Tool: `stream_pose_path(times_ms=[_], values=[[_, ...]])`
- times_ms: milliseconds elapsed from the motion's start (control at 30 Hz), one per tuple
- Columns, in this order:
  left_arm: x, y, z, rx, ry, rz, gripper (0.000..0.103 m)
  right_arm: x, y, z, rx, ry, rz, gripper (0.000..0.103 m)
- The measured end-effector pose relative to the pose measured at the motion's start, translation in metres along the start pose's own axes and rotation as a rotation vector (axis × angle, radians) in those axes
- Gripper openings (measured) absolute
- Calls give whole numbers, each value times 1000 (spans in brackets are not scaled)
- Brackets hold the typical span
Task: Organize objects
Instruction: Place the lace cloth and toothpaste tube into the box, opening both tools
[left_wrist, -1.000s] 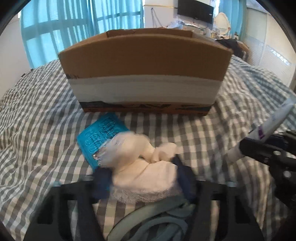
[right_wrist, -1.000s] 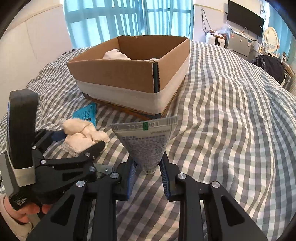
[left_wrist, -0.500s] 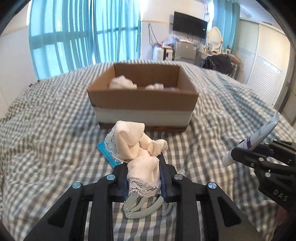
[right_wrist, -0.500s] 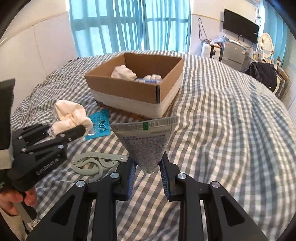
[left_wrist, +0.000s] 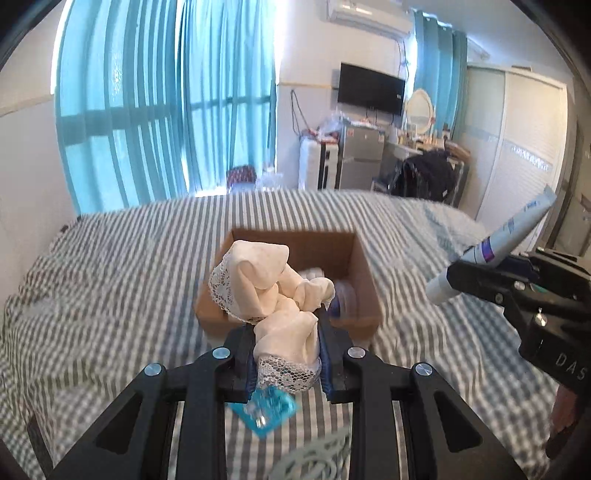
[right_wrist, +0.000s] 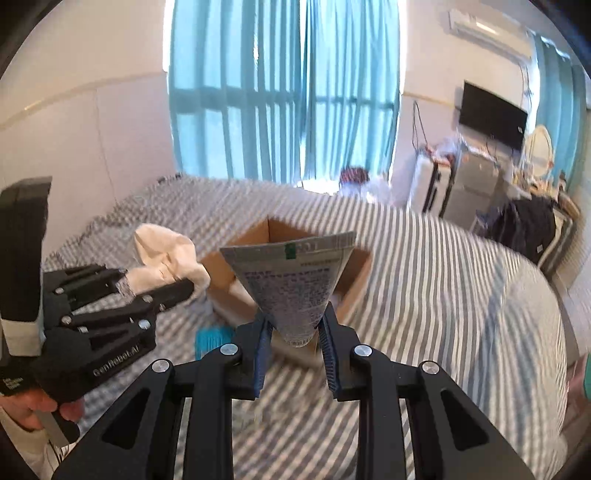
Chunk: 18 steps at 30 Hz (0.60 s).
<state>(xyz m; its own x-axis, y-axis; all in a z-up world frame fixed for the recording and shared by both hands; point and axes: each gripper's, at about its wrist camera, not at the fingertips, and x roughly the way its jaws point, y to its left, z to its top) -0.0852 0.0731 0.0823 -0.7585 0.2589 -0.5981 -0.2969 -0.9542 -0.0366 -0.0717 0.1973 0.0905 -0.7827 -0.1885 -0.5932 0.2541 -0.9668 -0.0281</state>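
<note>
Both hands have gone up off the bed (left_wrist: 110, 280). The left fingers (left_wrist: 286, 354) closed tight on the sock (left_wrist: 266, 291); the right fingers (right_wrist: 295, 343) squeeze the tube (right_wrist: 291, 280). Both now hang above the box (left_wrist: 364, 280) near the bed's middle, ready to drop in.

I see a cream cloth bundle with rough lace trim (left_wrist: 273, 295), soft and matt. The white plastic tube (right_wrist: 295, 284) looks smooth. The brown cardboard box (left_wrist: 364, 291) is matt, the grey-checked bedsheet (left_wrist: 110, 295) woven cloth.
</note>
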Motion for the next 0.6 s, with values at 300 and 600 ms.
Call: stream_pose_path(times_ms=[300, 600], values=[[39, 24, 59, 10, -37, 44, 26, 49, -9, 68, -48, -27, 26, 24], [123, 21, 52, 48, 41, 44, 26, 161, -23, 50, -102, 166, -23, 24]])
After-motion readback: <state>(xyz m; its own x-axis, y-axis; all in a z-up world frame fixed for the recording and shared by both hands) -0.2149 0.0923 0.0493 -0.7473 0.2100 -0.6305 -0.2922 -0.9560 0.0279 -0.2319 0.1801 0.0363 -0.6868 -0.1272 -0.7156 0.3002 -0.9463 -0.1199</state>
